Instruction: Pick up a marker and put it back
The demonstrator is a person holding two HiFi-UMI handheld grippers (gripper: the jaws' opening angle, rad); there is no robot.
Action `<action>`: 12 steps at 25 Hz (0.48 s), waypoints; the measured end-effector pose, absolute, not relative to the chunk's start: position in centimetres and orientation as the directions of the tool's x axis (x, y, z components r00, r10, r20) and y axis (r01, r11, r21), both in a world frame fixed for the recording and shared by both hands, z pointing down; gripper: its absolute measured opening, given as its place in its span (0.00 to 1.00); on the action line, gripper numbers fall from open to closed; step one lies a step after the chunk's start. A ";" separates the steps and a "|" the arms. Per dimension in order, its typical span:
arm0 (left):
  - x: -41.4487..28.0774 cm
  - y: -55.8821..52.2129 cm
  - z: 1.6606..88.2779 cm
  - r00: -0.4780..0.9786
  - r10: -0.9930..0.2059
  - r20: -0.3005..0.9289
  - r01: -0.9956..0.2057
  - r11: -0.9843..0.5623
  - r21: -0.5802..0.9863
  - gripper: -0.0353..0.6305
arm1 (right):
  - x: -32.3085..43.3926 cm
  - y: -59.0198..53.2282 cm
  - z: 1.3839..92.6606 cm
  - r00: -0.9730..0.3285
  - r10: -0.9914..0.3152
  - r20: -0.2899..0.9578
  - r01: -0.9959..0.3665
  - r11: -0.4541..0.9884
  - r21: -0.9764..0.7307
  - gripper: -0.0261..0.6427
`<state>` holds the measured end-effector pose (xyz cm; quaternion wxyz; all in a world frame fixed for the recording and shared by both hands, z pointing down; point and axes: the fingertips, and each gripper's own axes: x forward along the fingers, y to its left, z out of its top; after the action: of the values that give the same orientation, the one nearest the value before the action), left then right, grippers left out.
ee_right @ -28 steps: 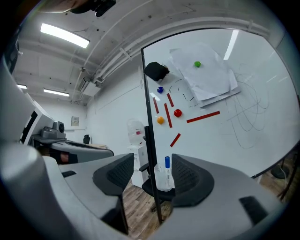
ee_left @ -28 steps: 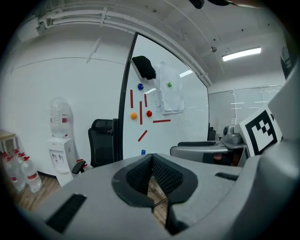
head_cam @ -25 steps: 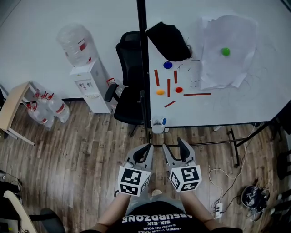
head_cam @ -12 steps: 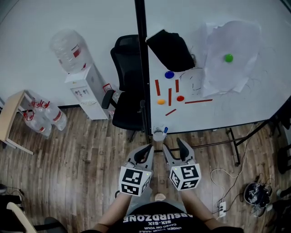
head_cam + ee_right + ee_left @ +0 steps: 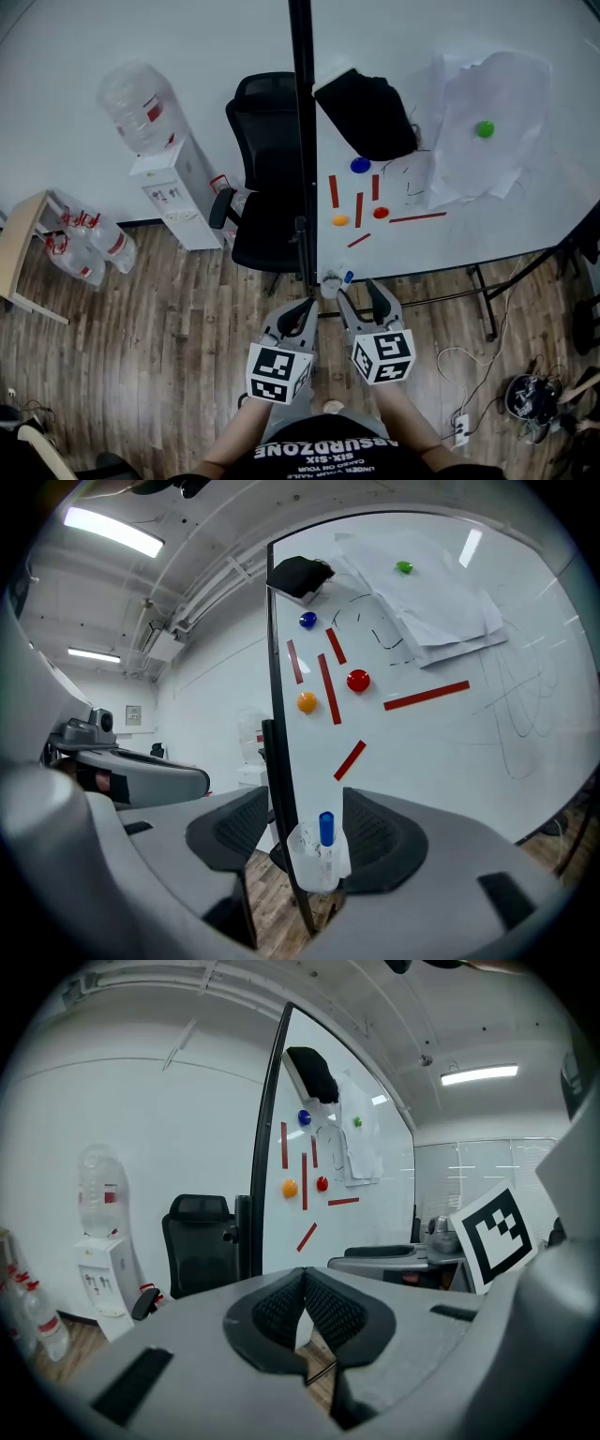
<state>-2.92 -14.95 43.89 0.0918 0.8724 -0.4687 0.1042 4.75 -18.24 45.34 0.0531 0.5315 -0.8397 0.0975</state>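
Large whiteboard (image 5: 487, 216) on a black frame, standing on the wood floor. Black office chair (image 5: 267, 187) just beside its left post. Left claw (image 5: 302, 307) jaws together, holding nothing. Right claw (image 5: 361, 298) jaws apart, empty. Small white cup (image 5: 330, 284) at the board's lower left corner, showing in the right claw's gap. Blue-capped marker (image 5: 348, 277) upright inside the cup.

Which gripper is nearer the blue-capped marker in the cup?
Right. The right gripper faces the marker with open jaws; the left gripper sits farther left, jaws shut.
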 end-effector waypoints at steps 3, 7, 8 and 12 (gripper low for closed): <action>-3.4 -15.5 44.1 0.536 -0.800 0.270 -0.839 -0.541 0.062 0.06 | 4.5 -19.0 45.8 -0.426 -0.882 0.201 -0.905 0.411 -0.110 0.37; -3.8 -16.0 44.4 0.535 -0.798 0.277 -0.839 -0.539 0.068 0.06 | 4.4 -20.0 46.2 -0.417 -0.884 0.210 -0.909 0.402 -0.112 0.37; -3.8 -16.1 44.4 0.535 -0.798 0.278 -0.839 -0.539 0.069 0.06 | 4.4 -20.1 46.3 -0.415 -0.884 0.213 -0.910 0.400 -0.113 0.37; -4.0 -16.4 44.6 0.538 -0.795 0.281 -0.838 -0.541 0.073 0.06 | 4.4 -20.9 46.9 -0.408 -0.885 0.227 -0.913 0.391 -0.115 0.36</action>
<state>-3.99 -16.39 44.56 0.0997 0.8711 -0.4687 0.1073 4.43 -20.93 46.89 0.0641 0.5404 -0.8316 0.1111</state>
